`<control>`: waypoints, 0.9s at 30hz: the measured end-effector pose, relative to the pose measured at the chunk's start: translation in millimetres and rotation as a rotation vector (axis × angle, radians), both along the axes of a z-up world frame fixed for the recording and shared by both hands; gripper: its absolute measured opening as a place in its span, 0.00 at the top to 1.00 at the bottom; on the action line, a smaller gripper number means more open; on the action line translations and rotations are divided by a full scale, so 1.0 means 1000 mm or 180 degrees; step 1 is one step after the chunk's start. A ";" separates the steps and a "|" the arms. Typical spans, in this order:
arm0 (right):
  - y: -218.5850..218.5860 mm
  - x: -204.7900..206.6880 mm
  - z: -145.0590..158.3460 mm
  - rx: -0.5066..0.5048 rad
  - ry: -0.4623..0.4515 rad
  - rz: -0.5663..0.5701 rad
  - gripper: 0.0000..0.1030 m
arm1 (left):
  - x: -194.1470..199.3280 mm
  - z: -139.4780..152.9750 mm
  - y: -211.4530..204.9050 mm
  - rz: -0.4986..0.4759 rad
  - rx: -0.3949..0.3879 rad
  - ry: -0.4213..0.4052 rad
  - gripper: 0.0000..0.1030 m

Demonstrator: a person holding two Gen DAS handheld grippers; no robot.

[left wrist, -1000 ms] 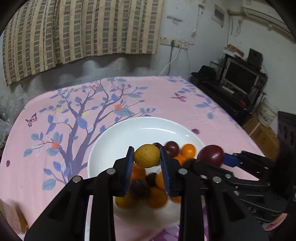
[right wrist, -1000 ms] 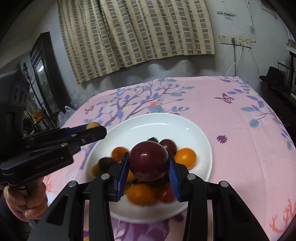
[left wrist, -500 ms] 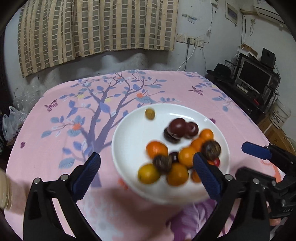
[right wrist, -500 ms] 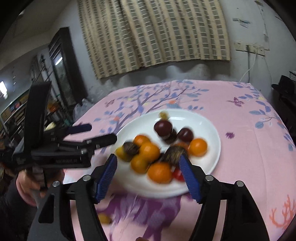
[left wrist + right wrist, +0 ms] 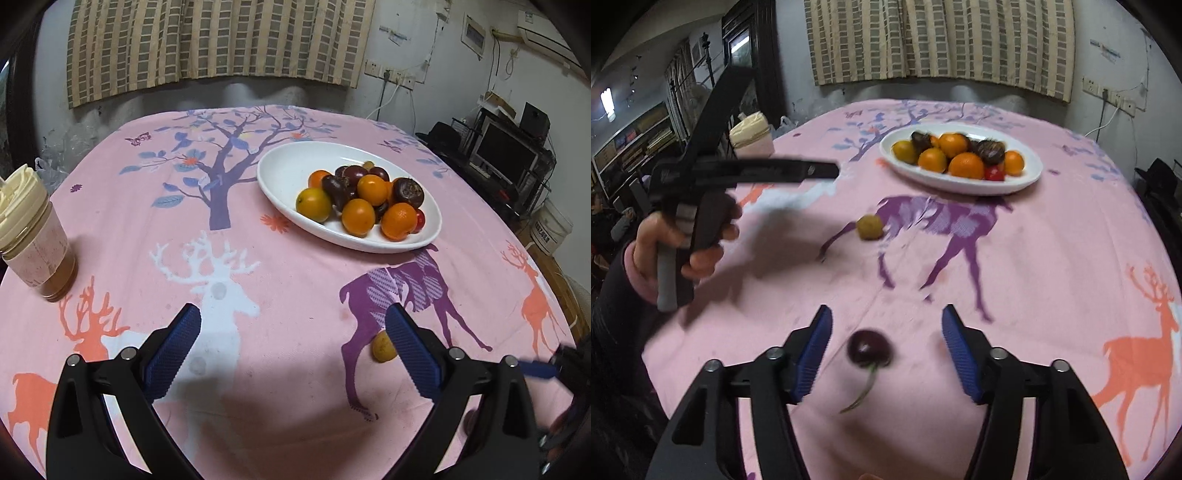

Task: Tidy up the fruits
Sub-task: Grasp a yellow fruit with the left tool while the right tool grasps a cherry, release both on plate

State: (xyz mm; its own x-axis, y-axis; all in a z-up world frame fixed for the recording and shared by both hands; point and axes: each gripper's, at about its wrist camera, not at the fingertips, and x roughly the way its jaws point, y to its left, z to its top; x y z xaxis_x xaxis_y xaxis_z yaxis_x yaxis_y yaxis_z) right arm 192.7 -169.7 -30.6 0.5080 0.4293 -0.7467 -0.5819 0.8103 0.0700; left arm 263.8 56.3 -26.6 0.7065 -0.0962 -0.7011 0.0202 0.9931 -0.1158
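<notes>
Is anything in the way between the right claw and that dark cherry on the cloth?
Nothing visible. The cherry lies on bare cloth just ahead of the open right claw, between its pads and untouched.

White oval ceramic plate (image 5: pixel 280 184) sitting on the pink deer-print cloth, holding a heap of fruit crowded toward one end: round orange citrus fruits (image 5: pixel 372 189), dark brown wrinkled fruits (image 5: pixel 408 192), glossy dark purple plums (image 5: pixel 354 172) and one small red fruit (image 5: pixel 994 173) lying at the edge of the heap. Small yellow-green round fruit (image 5: pixel 870 227) resting loose on the cloth, well apart from the plate, by the purple deer print. Dark red cherry (image 5: pixel 868 348) lying alone on the cloth nearer the table edge, its thin green stem trailing away from the plate.
</notes>
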 end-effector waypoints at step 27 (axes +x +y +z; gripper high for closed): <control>0.003 -0.005 -0.017 -0.0116 0.0107 -0.0160 0.71 | -0.012 0.008 -0.011 -0.0292 0.0107 -0.0073 0.05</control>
State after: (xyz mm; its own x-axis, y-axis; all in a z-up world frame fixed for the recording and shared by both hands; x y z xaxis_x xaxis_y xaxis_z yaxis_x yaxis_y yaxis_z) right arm 187.9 -167.1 -47.5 0.5026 0.3760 -0.7784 -0.5381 0.8408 0.0587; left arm 252.2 45.1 -18.8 0.7118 -0.1378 -0.6887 0.1135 0.9902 -0.0808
